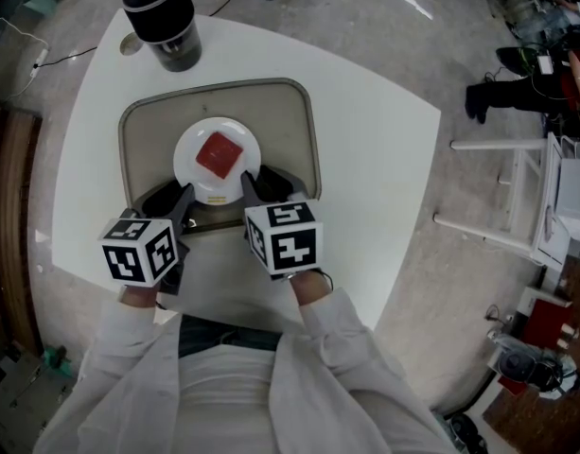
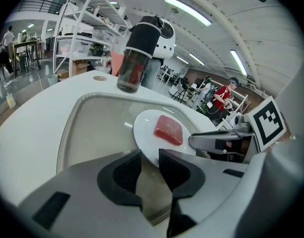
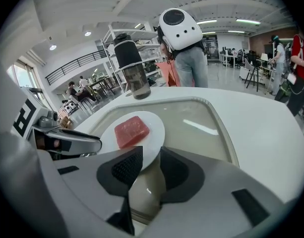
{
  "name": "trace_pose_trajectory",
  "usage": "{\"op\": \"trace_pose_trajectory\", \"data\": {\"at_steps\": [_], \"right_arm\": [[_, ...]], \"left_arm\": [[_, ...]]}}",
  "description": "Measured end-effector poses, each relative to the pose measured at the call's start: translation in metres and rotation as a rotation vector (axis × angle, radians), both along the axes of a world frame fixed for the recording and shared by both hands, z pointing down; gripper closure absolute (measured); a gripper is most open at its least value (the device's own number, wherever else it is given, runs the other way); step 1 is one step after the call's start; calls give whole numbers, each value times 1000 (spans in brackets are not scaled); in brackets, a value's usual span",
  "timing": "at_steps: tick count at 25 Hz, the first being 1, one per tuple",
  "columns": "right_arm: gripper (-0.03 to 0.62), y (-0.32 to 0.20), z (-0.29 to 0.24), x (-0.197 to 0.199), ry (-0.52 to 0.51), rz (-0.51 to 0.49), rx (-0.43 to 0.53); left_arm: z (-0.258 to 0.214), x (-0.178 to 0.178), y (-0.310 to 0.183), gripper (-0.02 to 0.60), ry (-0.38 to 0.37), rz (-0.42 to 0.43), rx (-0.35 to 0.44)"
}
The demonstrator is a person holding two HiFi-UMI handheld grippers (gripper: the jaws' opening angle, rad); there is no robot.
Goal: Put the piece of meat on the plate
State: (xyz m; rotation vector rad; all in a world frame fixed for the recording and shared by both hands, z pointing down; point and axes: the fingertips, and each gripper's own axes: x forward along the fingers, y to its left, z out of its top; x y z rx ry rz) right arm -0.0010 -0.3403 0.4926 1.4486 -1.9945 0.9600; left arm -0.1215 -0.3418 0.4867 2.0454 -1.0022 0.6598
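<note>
meat point(image 1: 219, 153) on plate point(image 1: 190, 174), mid frame
left gripper point(image 2: 150, 155) and right gripper point(image 3: 152, 153) just below it, jaws slightly apart, empty

Meat point(image 1: 219, 153) on plate point(image 1: 189, 172); plate in tray point(image 1: 143, 126); bottle point(image 1: 162, 12) behind.

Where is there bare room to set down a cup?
The table right of the tray is bare, as is the tray's strip right of the plate. Crowded at the tray's near edge, by the left gripper and right gripper.
</note>
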Motion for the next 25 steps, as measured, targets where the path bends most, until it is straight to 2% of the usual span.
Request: {"op": "trace_pose_trajectory", "data": {"at_steps": [6, 13, 15, 18, 21, 25], "right_arm": [[494, 4, -10, 7, 19, 5, 36], [494, 20, -40, 8, -20, -15, 115], [494, 28, -53, 9, -37, -30, 140], [501, 44, -69, 13, -60, -57, 177], [545, 65, -85, 18, -72, -92, 234], [569, 97, -101, 26, -106, -128, 298]], "left_arm": [[-8, -5, 1, 482, -12, -27, 35], [-39, -7, 15, 482, 60, -73, 127], [-53, -2, 24, 482, 101, -83, 160], [-79, 12, 43, 483, 222, -91, 221], [-100, 26, 66, 489, 317, -85, 267], [-118, 40, 100, 557, 386, -77, 324]]}}
